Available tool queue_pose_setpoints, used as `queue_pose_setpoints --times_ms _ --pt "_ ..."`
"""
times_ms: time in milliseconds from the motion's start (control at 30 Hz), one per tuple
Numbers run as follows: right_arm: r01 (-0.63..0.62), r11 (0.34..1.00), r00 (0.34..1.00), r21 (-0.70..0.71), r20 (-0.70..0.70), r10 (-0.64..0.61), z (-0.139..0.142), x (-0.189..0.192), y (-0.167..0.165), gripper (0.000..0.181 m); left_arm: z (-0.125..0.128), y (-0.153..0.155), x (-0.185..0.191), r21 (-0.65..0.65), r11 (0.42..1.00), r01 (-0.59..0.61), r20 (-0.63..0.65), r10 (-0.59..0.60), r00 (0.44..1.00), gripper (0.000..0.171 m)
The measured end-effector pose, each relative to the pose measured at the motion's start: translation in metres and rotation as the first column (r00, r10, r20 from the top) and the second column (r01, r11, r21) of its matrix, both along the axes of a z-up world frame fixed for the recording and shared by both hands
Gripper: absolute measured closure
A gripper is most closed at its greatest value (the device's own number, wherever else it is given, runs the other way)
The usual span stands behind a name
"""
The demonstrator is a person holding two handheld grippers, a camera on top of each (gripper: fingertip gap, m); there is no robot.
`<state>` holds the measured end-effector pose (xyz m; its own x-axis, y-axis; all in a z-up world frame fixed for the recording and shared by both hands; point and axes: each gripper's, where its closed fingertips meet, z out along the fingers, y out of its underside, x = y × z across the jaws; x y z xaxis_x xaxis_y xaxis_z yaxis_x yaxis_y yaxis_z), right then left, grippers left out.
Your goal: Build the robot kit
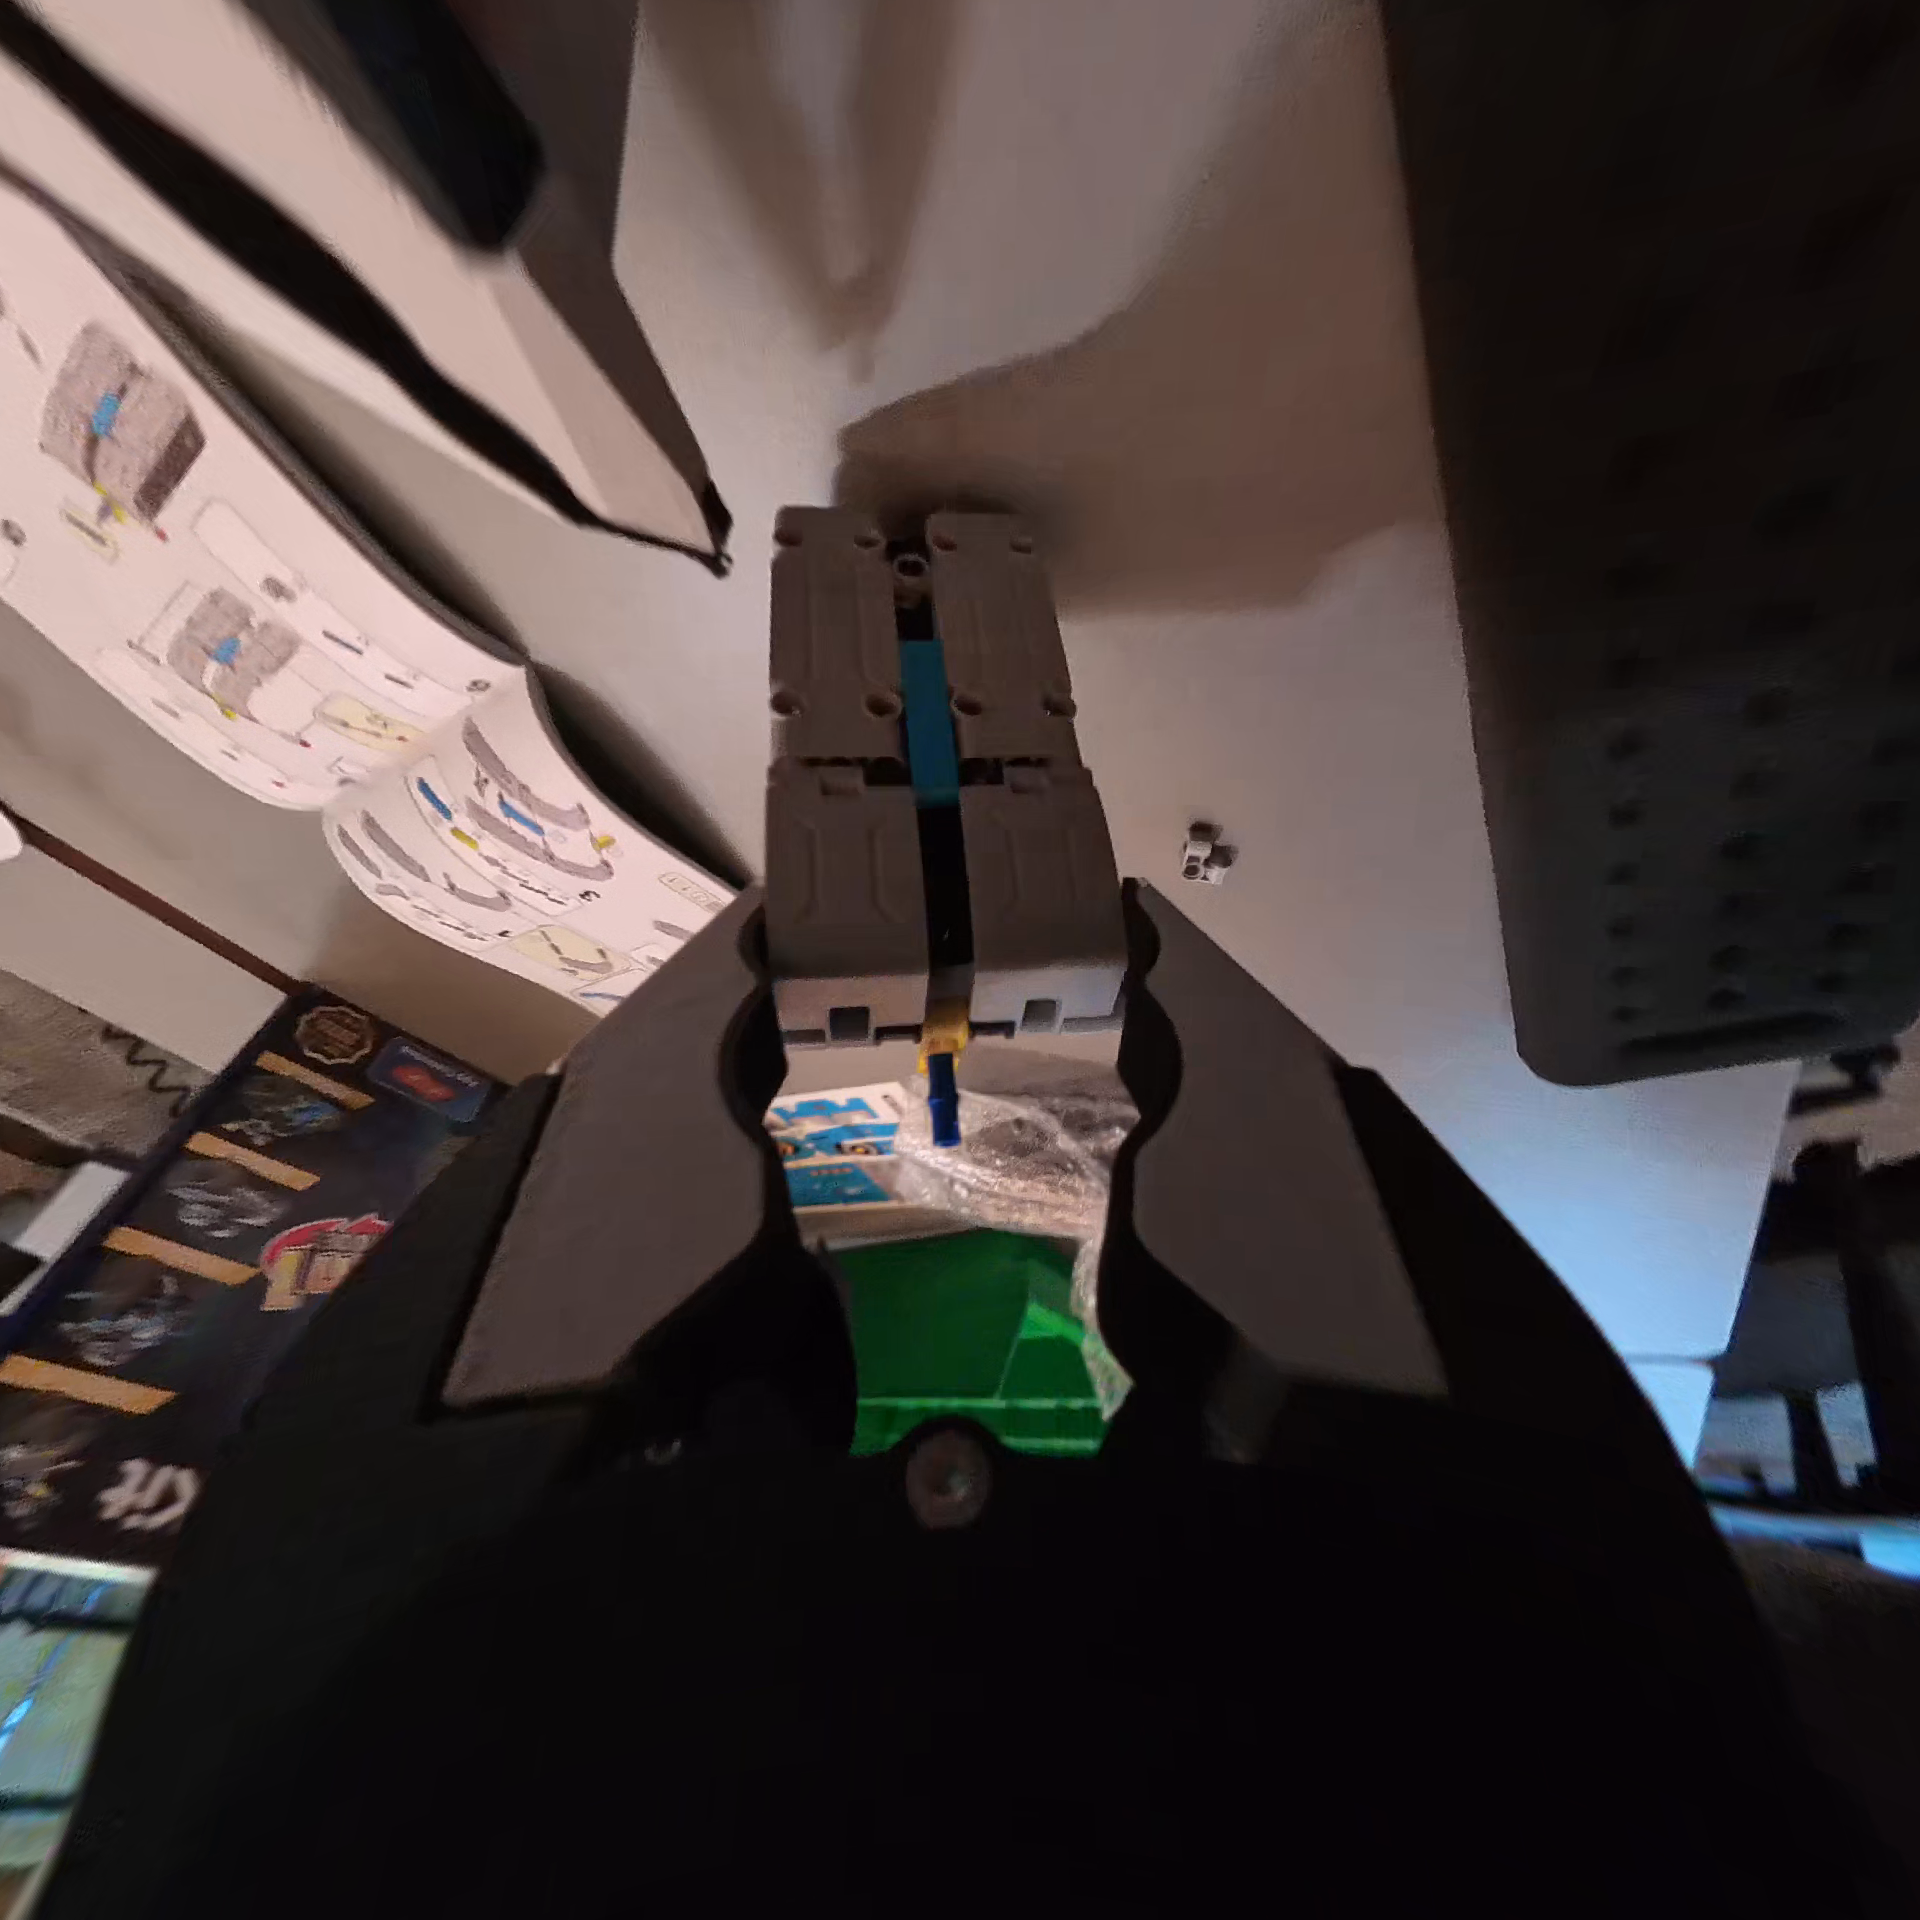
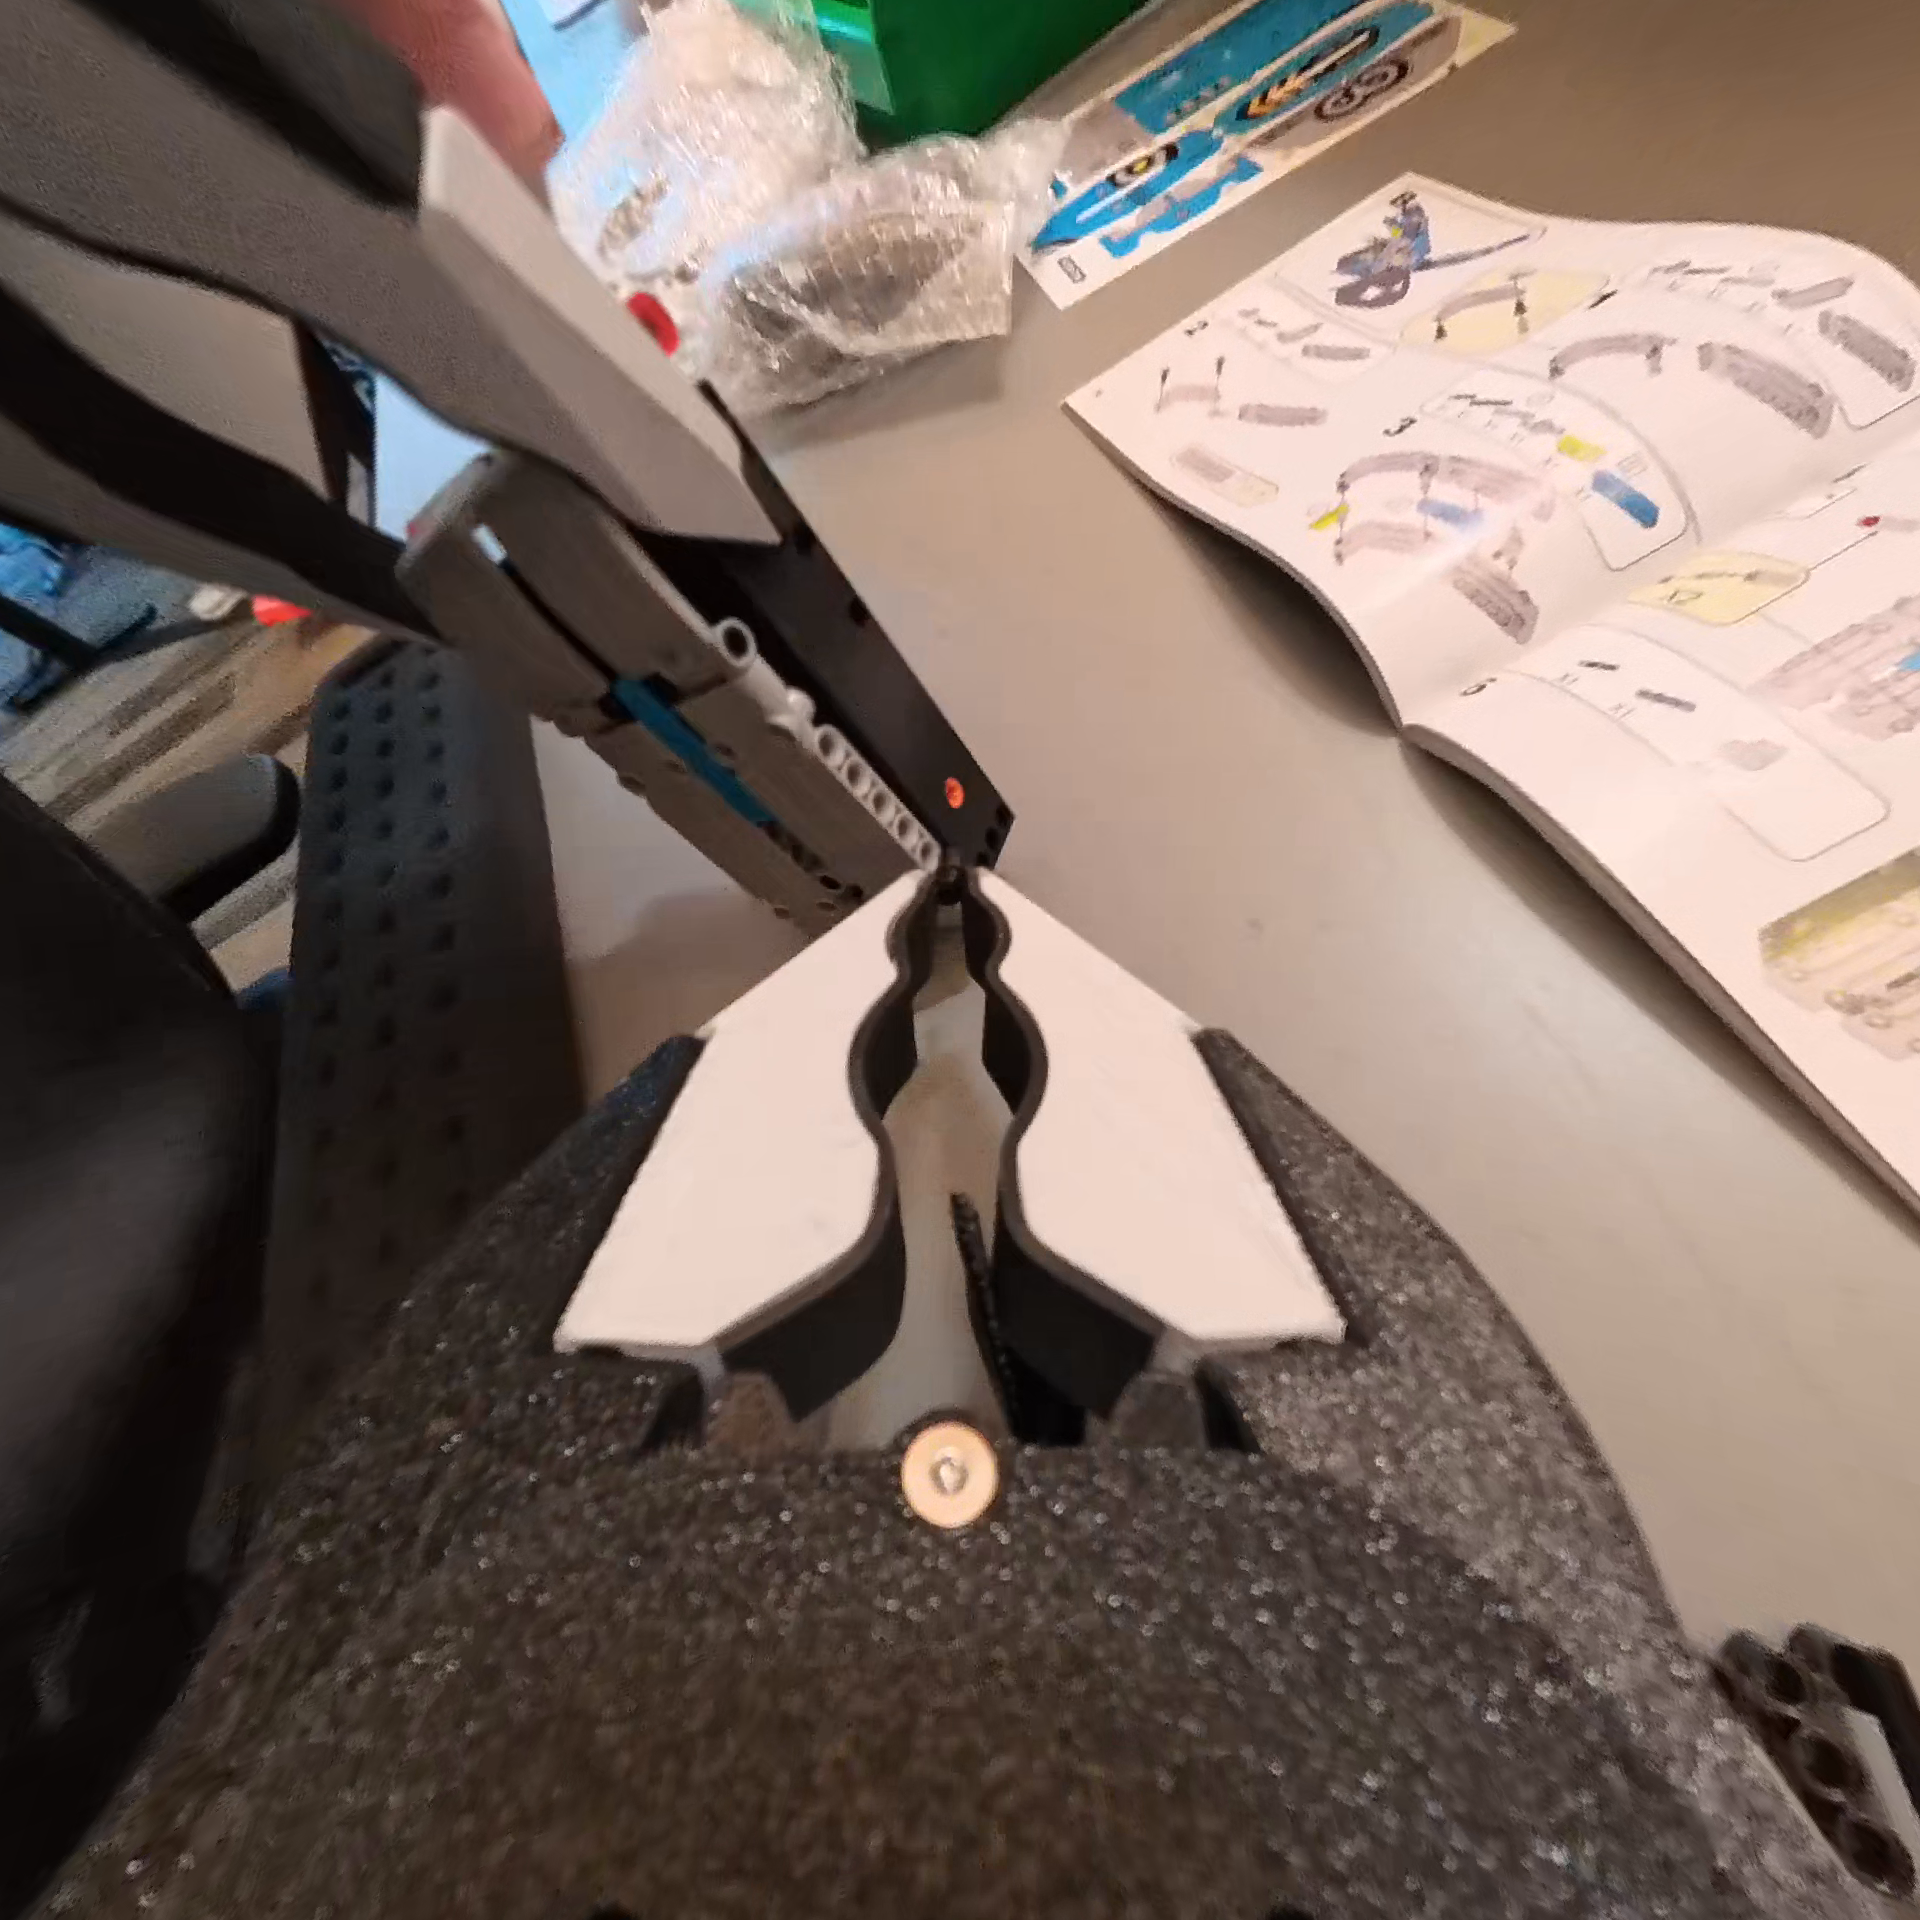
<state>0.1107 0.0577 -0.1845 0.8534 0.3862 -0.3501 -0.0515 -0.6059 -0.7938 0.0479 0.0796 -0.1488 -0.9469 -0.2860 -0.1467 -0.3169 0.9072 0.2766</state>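
A ribbed grey brick assembly (image 1: 940, 831) was clamped by the left gripper (image 1: 943, 997). The right gripper (image 2: 948, 883) was pinched shut on a small dark pin (image 2: 950, 871). Crinkled clear bags (image 2: 831, 260) held dark parts.

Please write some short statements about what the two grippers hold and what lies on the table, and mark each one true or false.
1. The left gripper clamps a grey plastic brick assembly with a blue strip. True.
2. The right gripper is wide open. False: its tips are almost closed on a tiny dark piece.
3. An open paper instruction booklet lies on the grey table. True.
4. The clear plastic bags lie on the booklet. False: they lie apart from it, near a green box.
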Motion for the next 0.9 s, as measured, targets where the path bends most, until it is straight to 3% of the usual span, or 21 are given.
queue_pose_setpoints --times_ms 133,300,567,900 --pt "-0.011 1.0 1.0 0.002 0.013 0.011 -0.001 -0.004 -0.001 0.178 0.0 -0.01 0.008 0.086 0.996 0.026 -0.093 -0.018 0.995 0.108" --pt "-0.009 1.0 0.998 -0.018 0.061 0.01 -0.009 -0.004 -0.001 0.178 -0.004 -0.017 0.014 0.066 0.997 -0.026 -0.163 0.037 0.986 0.107" --pt "-0.02 0.999 0.997 -0.04 0.071 0.022 -0.015 -0.004 0.0 0.178 -0.01 -0.015 0.019 0.042 0.995 -0.094 -0.147 0.099 0.984 0.106" --pt "-0.011 0.999 0.999 -0.047 0.049 0.013 -0.016 -0.001 0.003 0.178 -0.012 -0.021 0.021 -0.078 0.986 -0.145 -0.083 0.139 0.987 0.105"
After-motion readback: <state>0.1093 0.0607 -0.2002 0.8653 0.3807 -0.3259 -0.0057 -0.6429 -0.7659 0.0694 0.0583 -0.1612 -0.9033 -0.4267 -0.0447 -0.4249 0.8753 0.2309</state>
